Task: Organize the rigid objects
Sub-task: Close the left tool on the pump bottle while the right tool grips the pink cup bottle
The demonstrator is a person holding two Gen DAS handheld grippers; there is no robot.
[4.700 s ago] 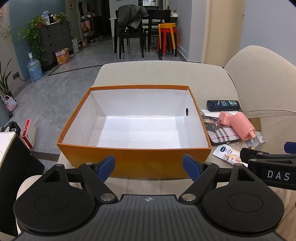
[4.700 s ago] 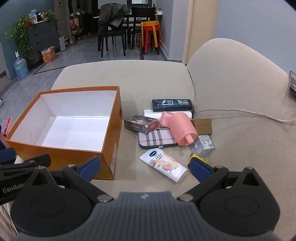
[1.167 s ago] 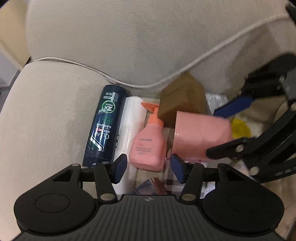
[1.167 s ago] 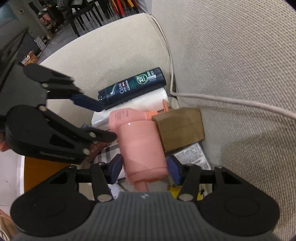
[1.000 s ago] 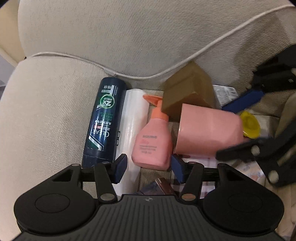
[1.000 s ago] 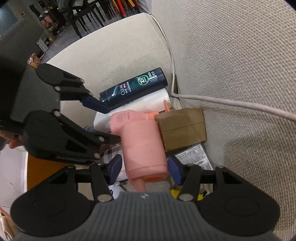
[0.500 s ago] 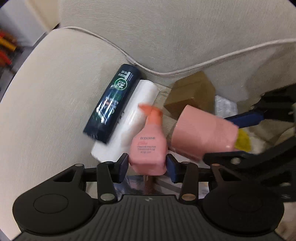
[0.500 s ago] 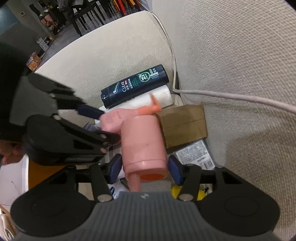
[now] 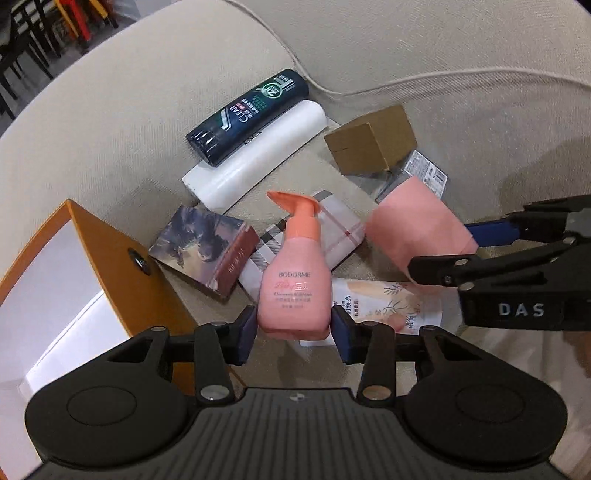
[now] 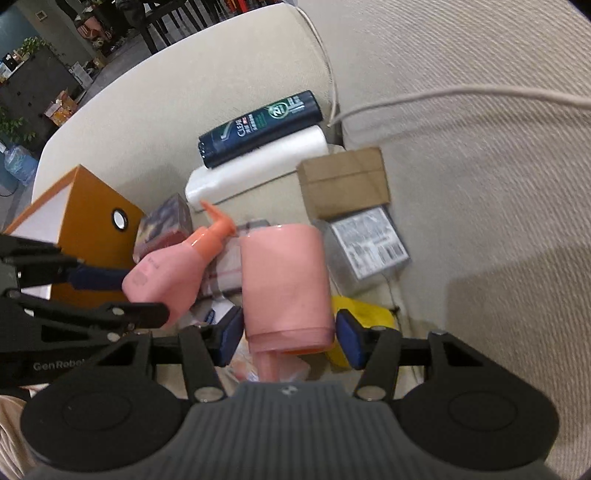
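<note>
My left gripper (image 9: 293, 330) is shut on a pink pump bottle (image 9: 295, 288) and holds it above the sofa; the bottle also shows in the right wrist view (image 10: 166, 280). My right gripper (image 10: 290, 338) is shut on a pink cup (image 10: 286, 286), lifted off the pile; the cup shows in the left wrist view (image 9: 417, 230). The orange box (image 9: 110, 258) with a white inside stands at the left. On the sofa lie a dark shampoo bottle (image 9: 247, 116), a white roll (image 9: 255, 162), a brown carton (image 9: 373, 140), a plaid case (image 9: 332, 229), a small dark box (image 9: 207, 251) and a lotion tube (image 9: 384, 302).
A white cable (image 9: 406, 79) runs across the sofa back. A clear box with a label (image 10: 369, 247) and a yellow item (image 10: 358, 310) lie under my right gripper. Chairs and floor show beyond the sofa's far edge (image 10: 110, 22).
Both grippers have closed on their objects and lifted them off the pile. The pink bottle and the cup have come apart, and both views have pulled back so the orange box shows again.
</note>
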